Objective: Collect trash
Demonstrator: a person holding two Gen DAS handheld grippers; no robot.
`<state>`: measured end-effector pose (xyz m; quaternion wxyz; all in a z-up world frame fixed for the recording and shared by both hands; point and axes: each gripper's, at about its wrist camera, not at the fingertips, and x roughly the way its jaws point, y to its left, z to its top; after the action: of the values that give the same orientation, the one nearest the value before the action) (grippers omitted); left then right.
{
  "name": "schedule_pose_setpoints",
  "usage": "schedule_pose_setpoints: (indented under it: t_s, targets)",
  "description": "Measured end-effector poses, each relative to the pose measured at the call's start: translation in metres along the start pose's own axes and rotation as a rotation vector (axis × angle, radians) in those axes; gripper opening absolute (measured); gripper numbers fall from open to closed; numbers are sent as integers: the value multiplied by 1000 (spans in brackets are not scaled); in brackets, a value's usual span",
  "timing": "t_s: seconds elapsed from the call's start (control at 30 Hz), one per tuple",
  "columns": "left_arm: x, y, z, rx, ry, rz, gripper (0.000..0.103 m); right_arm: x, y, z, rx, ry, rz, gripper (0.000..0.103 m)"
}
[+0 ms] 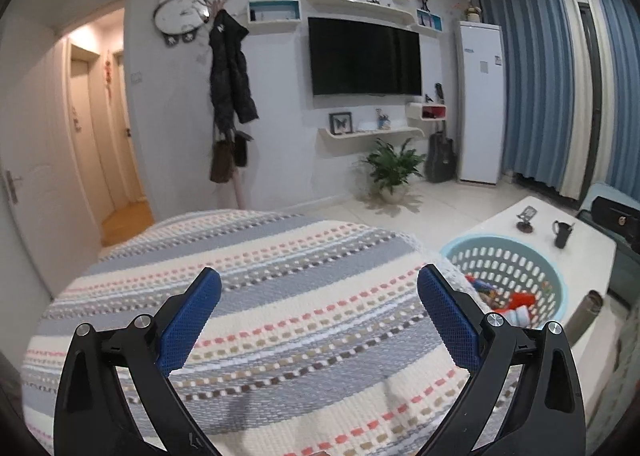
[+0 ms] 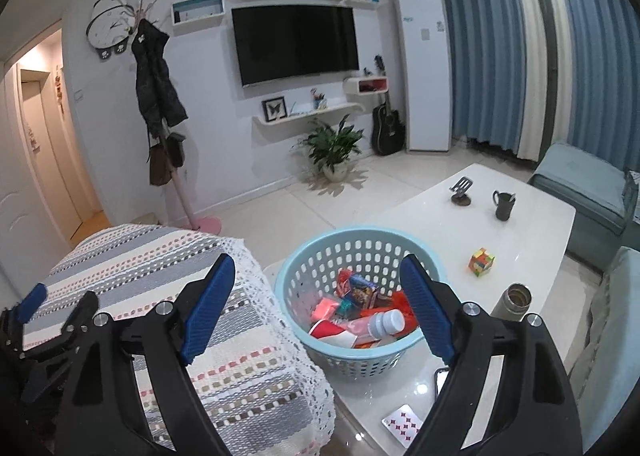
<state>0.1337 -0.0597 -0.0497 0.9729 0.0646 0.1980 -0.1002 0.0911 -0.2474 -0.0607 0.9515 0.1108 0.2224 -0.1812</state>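
Note:
A light blue perforated basket (image 2: 316, 256) stands on the white coffee table (image 2: 520, 223). It holds several pieces of trash: a clear bottle with a white cap (image 2: 380, 322), a red cup (image 2: 326, 330), small boxes and wrappers. The basket also shows in the left wrist view (image 1: 508, 256). My right gripper (image 2: 318, 280) is open and empty, above the basket's near side. My left gripper (image 1: 318, 288) is open and empty, over the striped knitted cover (image 1: 260, 296). Its fingertip (image 2: 32, 302) shows at the left edge of the right wrist view.
On the table are a colourful cube (image 2: 482, 262), a steel flask (image 2: 514, 302), a black cup (image 2: 503, 204), a phone stand (image 2: 462, 189), a playing card (image 2: 402, 426) and a phone (image 2: 442, 376). A blue sofa (image 2: 592, 191) is at right. A potted plant (image 2: 332, 147) stands by the TV wall.

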Motion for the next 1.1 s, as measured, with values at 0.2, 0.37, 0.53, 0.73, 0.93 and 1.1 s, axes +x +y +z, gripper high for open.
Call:
schedule_pose_setpoints:
  t_s: [0.2,0.37,0.53,0.73,0.93,1.1]
  targets:
    - [1,10,-2,-30,16,18,95,-3,7,-4,-28,-35,-30,80]
    - [4,17,-2,-60,34,11,95,-5,6,-4,-40,-53,-40,80]
    - [5,19,-1,-68,38,14,95,-5,8,-5,-50,-57,-41,81]
    - [6,21,-1,-74,40,29,95,-2,9,-6,-52,-51,-45,81]
    - [3,23,0,-89,28,30,95,-3,14,-7,-65,-54,-62,82]
    - [0,26,1,-106,21,22,95,-3,19,-7,-78,-58,-70,82]
